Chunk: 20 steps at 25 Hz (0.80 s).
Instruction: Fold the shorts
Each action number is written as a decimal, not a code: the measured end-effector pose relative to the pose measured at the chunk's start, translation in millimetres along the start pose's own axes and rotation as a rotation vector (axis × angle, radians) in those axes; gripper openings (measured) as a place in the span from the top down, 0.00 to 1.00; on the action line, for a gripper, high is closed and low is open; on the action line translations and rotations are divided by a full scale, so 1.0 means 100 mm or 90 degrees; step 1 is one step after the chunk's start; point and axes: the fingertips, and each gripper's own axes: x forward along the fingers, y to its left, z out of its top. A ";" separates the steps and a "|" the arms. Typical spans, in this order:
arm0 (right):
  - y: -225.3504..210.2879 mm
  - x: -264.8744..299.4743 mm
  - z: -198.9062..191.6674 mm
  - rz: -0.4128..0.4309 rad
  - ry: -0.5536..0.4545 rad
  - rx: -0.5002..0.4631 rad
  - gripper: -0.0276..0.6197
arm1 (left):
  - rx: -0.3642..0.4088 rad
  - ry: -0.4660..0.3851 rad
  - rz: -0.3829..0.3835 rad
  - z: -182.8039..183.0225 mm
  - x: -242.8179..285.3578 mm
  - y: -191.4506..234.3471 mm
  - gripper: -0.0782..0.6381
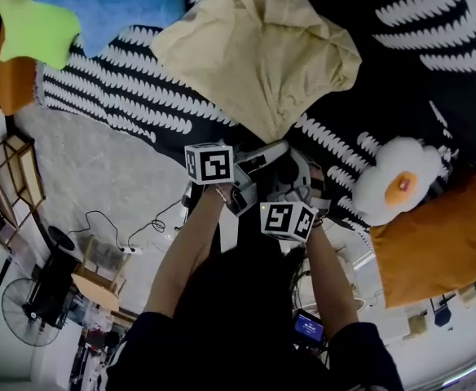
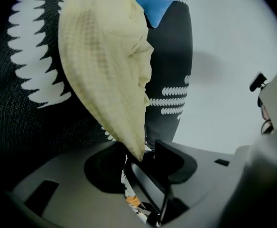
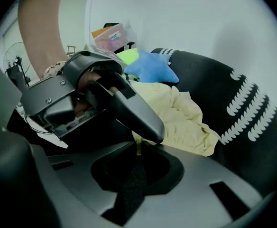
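Head view: the bedspread point(image 1: 140, 96), black with white scallop print, ends at an edge running from 9 o'clock through centre toward 4 o'clock. Below that edge is grey floor point(image 1: 99, 177), with a fan point(image 1: 30, 312) at 8 o'clock. The shorts point(image 1: 258, 51), pale yellow and rumpled, lie at 12 o'clock, their lower corner drawn to a point toward the edge, where I hold both tools close together. Bare bedspread lies open at 10 o'clock and at 2 o'clock. A blue star cushion point(image 1: 112, 2) and a green cushion point(image 1: 34, 27) sit at 11 o'clock, the blue one just beside the shorts. An egg cushion point(image 1: 393, 182) at 3 o'clock and an orange cushion point(image 1: 434, 243) at 4 o'clock lie well apart from them. Right gripper point(image 3: 138, 151): jaws nearly together, pinching a thin sliver of the shorts' corner. Left gripper point(image 2: 145, 163): jaws apart, floor clutter showing through the gap. The pointed corner reaches their mouth, but I see no pad pressing on it. Only the right gripper view shows a clear box point(image 3: 111, 37) at its 11 o'clock, with orange and pink contents I cannot identify. That view also shows the left tool crossing just in front of its own jaws. The head view resolves neither pair of jaws.
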 end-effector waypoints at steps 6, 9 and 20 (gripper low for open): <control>0.38 -0.25 -0.05 0.090 -0.017 0.022 0.82 | -0.024 -0.052 0.046 -0.02 -0.19 0.19 0.83; 0.16 -0.29 -0.18 0.082 -0.026 0.041 0.74 | -0.036 -0.047 0.050 -0.04 -0.21 0.30 0.84; -1.41 0.59 -0.57 -0.015 0.073 -0.310 0.65 | -0.133 -0.061 -0.147 0.16 -0.35 -0.27 0.84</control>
